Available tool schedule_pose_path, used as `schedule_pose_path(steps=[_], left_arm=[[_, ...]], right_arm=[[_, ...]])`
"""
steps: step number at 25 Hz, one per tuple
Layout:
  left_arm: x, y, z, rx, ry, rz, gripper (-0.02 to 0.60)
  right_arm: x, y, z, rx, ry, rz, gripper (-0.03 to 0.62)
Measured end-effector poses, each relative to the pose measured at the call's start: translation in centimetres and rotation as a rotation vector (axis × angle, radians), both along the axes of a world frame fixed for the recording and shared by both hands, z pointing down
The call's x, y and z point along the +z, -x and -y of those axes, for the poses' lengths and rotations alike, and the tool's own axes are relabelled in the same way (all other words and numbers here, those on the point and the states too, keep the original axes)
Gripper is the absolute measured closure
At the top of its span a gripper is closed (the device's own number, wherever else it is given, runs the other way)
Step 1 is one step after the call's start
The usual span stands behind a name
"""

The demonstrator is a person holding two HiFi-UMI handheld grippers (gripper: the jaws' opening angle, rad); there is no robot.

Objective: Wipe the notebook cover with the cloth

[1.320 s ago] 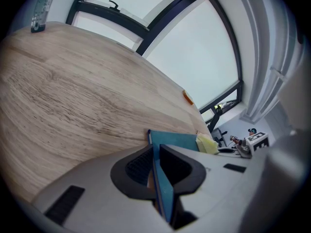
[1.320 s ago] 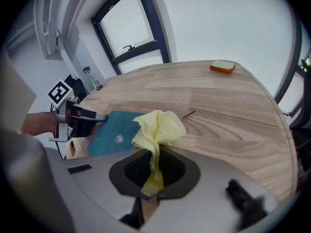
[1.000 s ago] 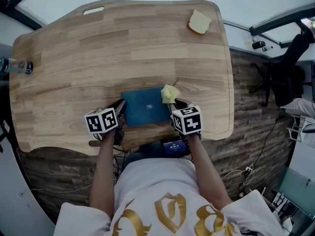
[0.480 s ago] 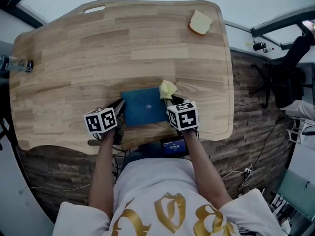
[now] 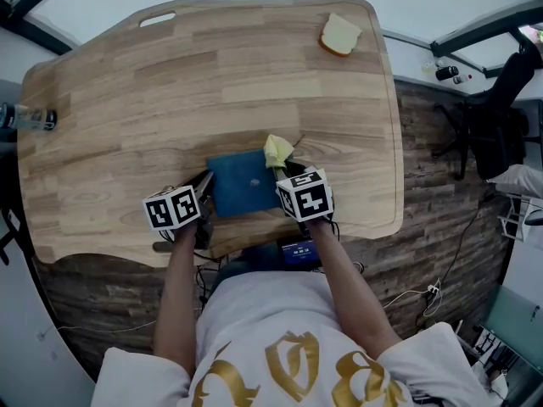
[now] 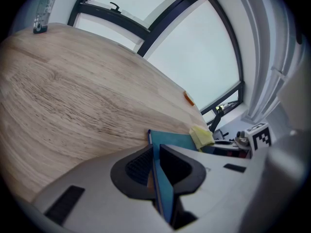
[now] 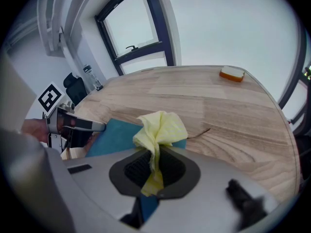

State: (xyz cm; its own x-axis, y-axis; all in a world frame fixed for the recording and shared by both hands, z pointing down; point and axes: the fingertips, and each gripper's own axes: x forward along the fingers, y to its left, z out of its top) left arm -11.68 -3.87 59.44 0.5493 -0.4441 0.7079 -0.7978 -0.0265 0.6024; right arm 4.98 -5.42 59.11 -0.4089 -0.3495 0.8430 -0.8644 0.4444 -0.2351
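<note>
Here we pinch the notebook at its edge with the left gripper, tilted down, and clamp the cloth in the right gripper.

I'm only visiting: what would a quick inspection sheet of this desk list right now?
Surface: wooden table.
Job's things: blue notebook lies flat near the front edge; yellow cloth over its far right corner.
Clutter: bread-like slice at the far right corner; bottle at the left edge.
Grippers: left gripper shut on the notebook's edge; right gripper shut on the cloth.
Cables: cable on the floor.
Surroundings: office chair at right.
</note>
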Motion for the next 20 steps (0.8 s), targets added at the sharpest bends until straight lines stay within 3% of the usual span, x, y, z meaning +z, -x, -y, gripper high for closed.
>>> schedule_pose_path(steps=[20], left_arm=[[-0.4,-0.1,0.2,-0.002,-0.001,-0.015,0.529]], right_arm=[[-0.1,5.9,-1.8,-0.17,0.02,0.03,0.556]])
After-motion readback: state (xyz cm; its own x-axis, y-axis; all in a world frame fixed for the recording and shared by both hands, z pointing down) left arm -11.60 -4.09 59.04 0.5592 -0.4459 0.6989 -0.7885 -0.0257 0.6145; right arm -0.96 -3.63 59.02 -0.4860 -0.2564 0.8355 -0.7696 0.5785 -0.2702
